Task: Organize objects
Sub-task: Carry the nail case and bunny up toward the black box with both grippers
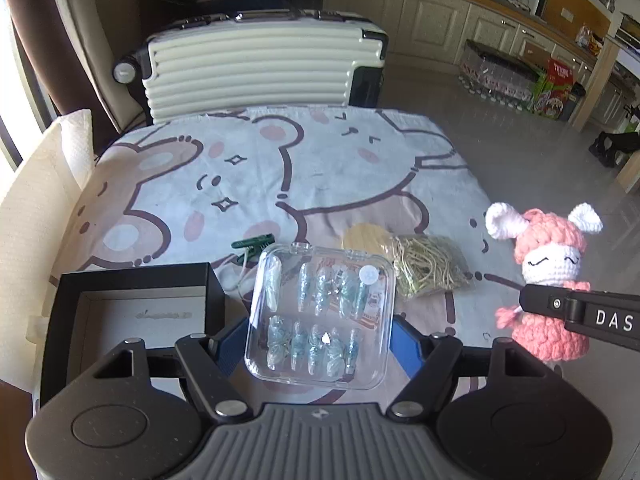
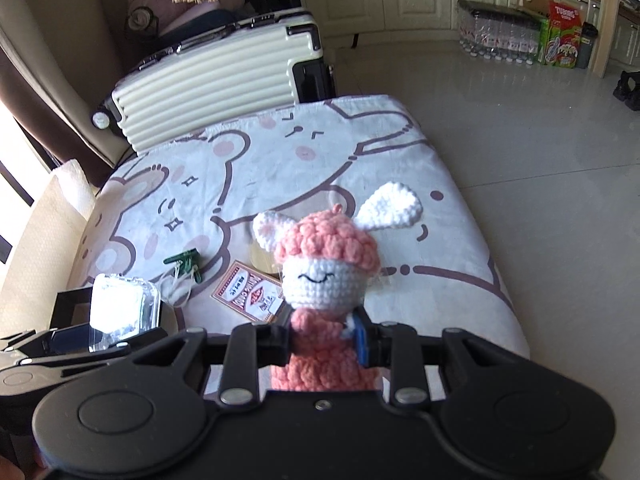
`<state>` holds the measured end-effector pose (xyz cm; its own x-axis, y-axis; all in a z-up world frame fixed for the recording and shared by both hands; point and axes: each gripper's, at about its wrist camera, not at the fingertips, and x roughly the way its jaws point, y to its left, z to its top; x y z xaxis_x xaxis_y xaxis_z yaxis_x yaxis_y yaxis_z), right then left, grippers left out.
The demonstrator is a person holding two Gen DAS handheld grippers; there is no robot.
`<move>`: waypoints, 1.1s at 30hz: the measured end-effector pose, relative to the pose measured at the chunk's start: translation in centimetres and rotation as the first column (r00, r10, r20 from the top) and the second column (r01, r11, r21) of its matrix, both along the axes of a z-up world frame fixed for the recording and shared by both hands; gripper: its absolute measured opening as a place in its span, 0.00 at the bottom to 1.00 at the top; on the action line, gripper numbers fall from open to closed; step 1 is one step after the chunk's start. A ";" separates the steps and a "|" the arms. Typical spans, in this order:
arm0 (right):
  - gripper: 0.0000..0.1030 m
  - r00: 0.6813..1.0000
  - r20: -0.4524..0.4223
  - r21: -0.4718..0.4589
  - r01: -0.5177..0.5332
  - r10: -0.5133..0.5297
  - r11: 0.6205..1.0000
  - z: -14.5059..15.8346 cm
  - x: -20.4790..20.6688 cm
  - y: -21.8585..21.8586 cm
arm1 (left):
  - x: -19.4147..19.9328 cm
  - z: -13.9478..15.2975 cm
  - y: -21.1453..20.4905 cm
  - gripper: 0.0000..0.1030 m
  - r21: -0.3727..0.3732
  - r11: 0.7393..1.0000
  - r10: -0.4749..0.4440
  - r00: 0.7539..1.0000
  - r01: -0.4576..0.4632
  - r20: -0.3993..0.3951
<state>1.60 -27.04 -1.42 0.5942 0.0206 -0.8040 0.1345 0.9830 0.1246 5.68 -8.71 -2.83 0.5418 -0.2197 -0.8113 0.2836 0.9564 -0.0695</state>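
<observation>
Tools lifted two items clear of the bear-print counter (image 1: 328,168).
Left tool (image 1: 320,344) stood wide, clamping the clear nail case (image 1: 320,316) by its edges; right tool (image 2: 324,340), nearly closed, pinched the crochet doll (image 2: 320,280) above the near edge, beside the black box (image 1: 132,312).

"DAS" in white letters on the black gripper arm (image 1: 592,316), right edge of the left wrist view. "TUBORG" on the red-and-green carton (image 2: 562,34), upper right of the right wrist view. Print on the red card pack (image 2: 250,294), lower centre there, too small to read.
</observation>
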 end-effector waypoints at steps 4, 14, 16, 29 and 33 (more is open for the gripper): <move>0.29 0.999 0.032 0.004 0.013 -0.013 1.000 0.7 -0.8 0.1 | -0.5 0.9 0.6 0.72 -0.016 1.000 0.009 1.000 -0.009 0.022; 0.29 0.997 0.073 -0.006 0.037 -0.037 0.999 1.7 -1.9 0.5 | -1.8 2.0 1.1 0.73 -0.030 1.000 0.011 0.998 -0.009 0.064; 0.29 0.997 0.073 -0.025 0.035 -0.033 0.999 1.6 -1.9 0.6 | -2.0 2.1 1.1 0.73 -0.032 0.999 0.010 0.998 -0.008 0.067; 0.29 0.998 0.047 -0.035 0.040 -0.039 0.999 1.2 -1.5 0.9 | -1.2 1.9 3.0 0.73 -0.041 0.998 0.057 0.997 -0.055 0.049; 0.29 0.999 0.044 -0.045 0.000 0.002 0.999 1.2 -1.0 2.5 | -0.9 1.8 4.5 0.73 -0.043 0.996 0.080 0.996 -0.078 0.045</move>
<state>0.64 -24.50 -0.23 0.6292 -0.0146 -0.7771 0.1293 0.9879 0.0861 4.82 -4.22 -1.01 0.5957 -0.2074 -0.7760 0.2109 0.9726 -0.0981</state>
